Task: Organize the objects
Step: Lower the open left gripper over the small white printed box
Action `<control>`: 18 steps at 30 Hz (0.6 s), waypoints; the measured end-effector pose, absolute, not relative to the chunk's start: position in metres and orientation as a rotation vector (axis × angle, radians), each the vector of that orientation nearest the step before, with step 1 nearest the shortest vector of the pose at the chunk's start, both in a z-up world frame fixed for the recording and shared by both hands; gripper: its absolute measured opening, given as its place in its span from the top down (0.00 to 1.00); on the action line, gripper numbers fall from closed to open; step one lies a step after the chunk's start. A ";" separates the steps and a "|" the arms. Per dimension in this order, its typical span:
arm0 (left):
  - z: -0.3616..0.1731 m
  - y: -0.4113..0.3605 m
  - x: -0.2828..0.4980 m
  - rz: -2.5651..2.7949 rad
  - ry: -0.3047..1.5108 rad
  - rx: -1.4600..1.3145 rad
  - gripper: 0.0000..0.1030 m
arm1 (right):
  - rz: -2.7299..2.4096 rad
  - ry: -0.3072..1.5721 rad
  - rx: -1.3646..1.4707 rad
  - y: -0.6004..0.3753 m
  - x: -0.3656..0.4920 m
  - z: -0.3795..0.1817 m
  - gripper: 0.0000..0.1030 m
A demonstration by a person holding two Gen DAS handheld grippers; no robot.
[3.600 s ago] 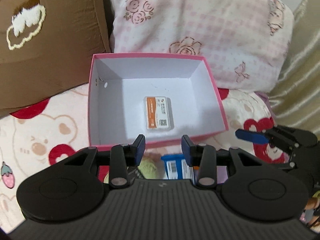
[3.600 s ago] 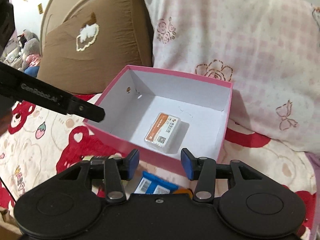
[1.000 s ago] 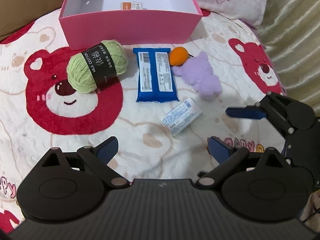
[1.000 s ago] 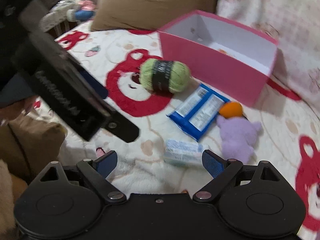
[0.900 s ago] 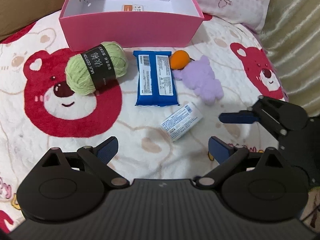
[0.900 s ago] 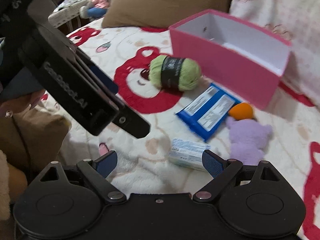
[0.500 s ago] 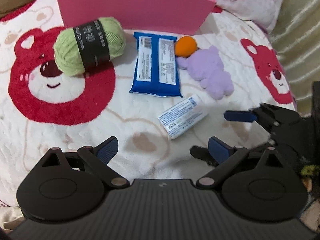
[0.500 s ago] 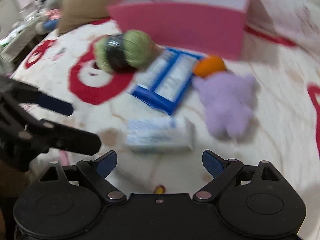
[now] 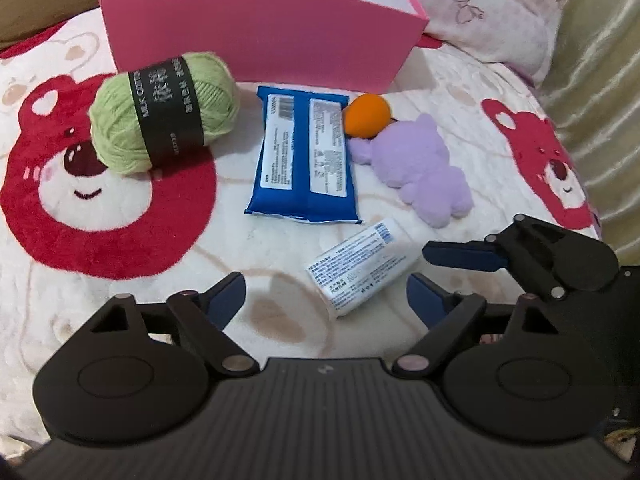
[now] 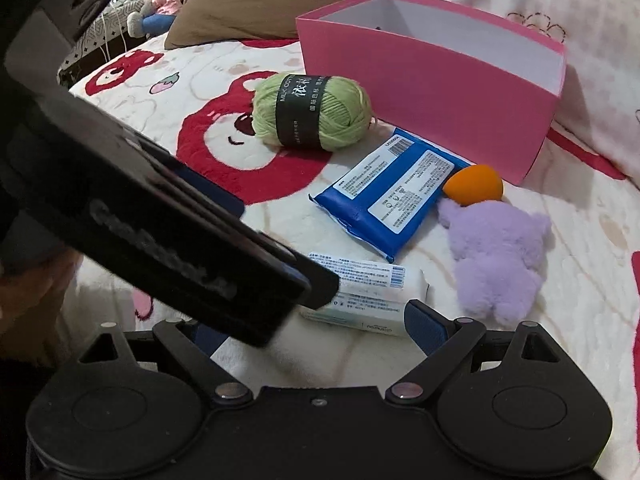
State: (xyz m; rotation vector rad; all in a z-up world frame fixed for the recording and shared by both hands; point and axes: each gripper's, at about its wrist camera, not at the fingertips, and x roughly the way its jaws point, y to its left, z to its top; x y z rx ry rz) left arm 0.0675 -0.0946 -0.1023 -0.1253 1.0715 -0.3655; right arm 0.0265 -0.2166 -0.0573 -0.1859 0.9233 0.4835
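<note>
Since everything here is meant for the pink box (image 9: 256,28), the loose things lie spread on the bed (image 9: 120,264) just in front of it: yarn (image 9: 164,114), blue pack (image 9: 304,156), orange ball (image 9: 367,115) touching the purple plush (image 9: 424,168). Nearest the tools lies the white tube (image 9: 362,268), which looks like the next pick. Both grippers crowd it, held low and pointing toward the box. The left gripper (image 9: 326,294) has its fingers spread wide, empty, the tube lying partly between them. The right gripper (image 10: 316,330) comes in from the side, fingers likewise wide and empty, its far fingertip (image 9: 436,250) just beside the tube's end.
</note>
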 end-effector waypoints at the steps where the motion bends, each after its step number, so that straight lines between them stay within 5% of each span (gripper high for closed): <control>1: -0.105 -0.095 0.069 -0.362 1.076 -0.130 0.21 | 0.478 0.924 -0.181 -0.217 0.028 -0.058 0.09; 18: -0.134 -0.098 0.087 -0.363 1.093 -0.213 0.53 | 0.409 0.989 -0.125 -0.226 0.061 -0.083 0.12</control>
